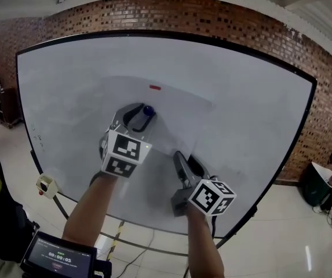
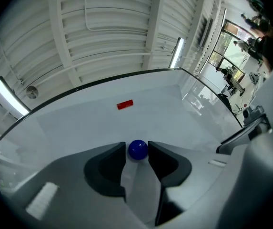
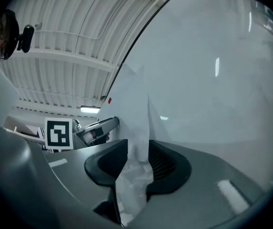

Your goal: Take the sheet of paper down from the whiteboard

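Both open | left gripper (image 2: 136,152) jaws flank blue magnet (image 2: 137,149) | right gripper (image 3: 138,149) jaws, own view only: paper (image 3: 134,113) loose between

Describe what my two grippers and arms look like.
The left gripper and right gripper are alike: smooth grey bodies with small white rectangles on top and dark, scooped jaw pads. Behind the jaws sit the left cube and right cube, white with black square markers. The left forearm and right forearm are bare, with no sleeves in view.
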